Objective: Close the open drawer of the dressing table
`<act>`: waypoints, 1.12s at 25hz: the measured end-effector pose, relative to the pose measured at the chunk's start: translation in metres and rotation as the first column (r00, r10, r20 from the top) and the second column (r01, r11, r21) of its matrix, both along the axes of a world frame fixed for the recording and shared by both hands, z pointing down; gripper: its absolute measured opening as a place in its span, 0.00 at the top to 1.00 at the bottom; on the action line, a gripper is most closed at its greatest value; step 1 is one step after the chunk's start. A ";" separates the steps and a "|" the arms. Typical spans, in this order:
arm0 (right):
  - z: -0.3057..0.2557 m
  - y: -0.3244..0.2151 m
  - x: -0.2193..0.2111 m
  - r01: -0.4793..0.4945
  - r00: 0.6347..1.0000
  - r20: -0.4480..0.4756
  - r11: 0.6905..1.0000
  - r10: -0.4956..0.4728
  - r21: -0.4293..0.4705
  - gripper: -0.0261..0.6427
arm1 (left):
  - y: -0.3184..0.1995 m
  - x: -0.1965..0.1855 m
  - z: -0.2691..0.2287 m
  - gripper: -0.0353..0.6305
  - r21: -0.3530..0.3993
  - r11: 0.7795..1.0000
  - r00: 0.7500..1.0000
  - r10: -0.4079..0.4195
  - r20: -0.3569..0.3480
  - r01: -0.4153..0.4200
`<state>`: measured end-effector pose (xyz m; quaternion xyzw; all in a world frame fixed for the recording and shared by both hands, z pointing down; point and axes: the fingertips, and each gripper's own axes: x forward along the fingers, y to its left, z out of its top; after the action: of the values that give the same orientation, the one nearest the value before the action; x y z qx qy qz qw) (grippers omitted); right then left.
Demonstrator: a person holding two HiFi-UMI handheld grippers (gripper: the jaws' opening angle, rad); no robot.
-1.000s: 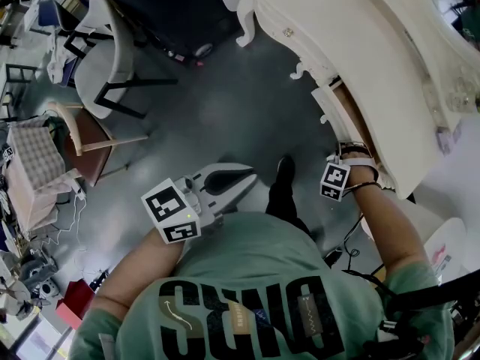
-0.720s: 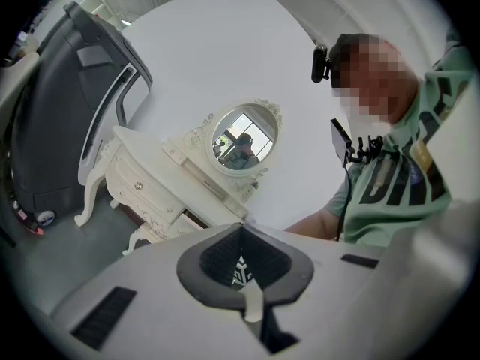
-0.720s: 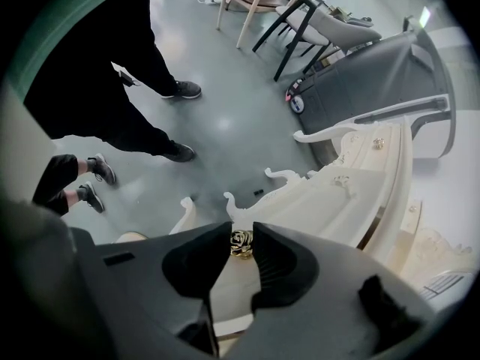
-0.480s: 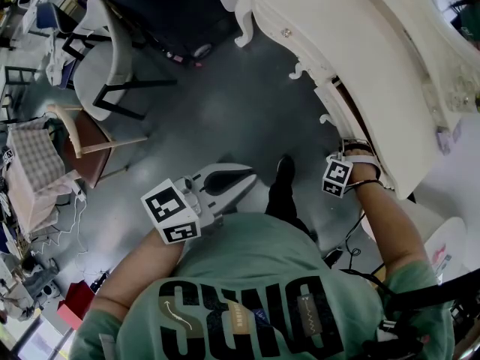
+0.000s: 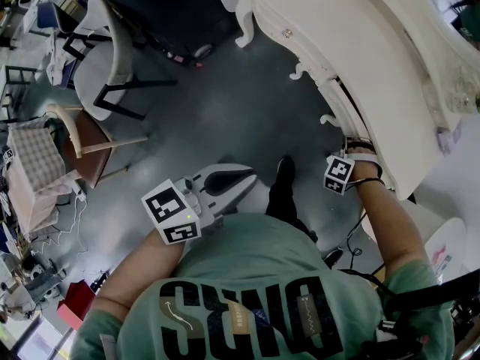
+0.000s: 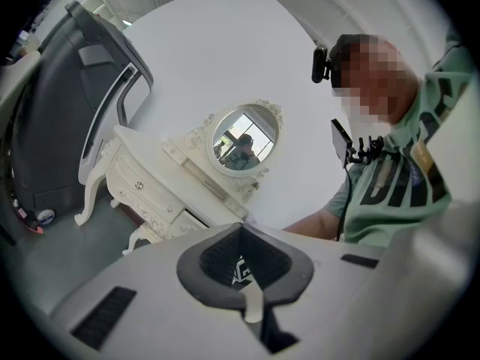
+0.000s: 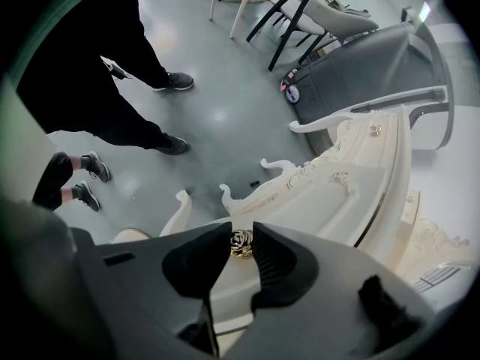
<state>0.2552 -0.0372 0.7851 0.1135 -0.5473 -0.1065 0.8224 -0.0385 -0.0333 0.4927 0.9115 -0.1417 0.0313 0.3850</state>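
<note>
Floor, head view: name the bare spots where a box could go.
Bare: floor between the chair and the table. Crowded: the left edge, full of clutter, and the table's edge, where the right tool grips the knob.

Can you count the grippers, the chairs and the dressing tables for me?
Hand-held grippers: 2
Chairs: 2
Dressing table: 1
Total: 5

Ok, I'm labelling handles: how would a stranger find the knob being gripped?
Start at the cream carved dressing table. On its nearest drawer front sits a small gold rose-shaped knob. Unlike the knobs further along, it is pinched by the right gripper.
</note>
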 end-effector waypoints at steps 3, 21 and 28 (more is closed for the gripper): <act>0.001 -0.002 0.003 -0.003 1.000 -0.009 1.000 0.003 0.005 0.82 | 0.001 0.000 0.000 0.94 -0.001 1.000 1.000 -0.003 -0.004 0.003; 0.003 -0.013 0.020 -0.012 0.994 -0.106 1.000 0.014 0.021 0.82 | 0.006 -0.006 0.000 0.94 -0.005 1.000 1.000 -0.020 -0.010 0.020; 0.003 -0.016 0.025 -0.017 0.992 -0.127 1.000 0.020 0.025 0.82 | 0.006 -0.011 -0.001 0.94 -0.004 0.999 0.999 -0.032 -0.011 0.032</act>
<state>0.2802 -0.0533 0.7881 0.1211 -0.4915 -0.1124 0.8551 -0.0493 -0.0274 0.4921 0.9085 -0.1540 0.0203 0.3880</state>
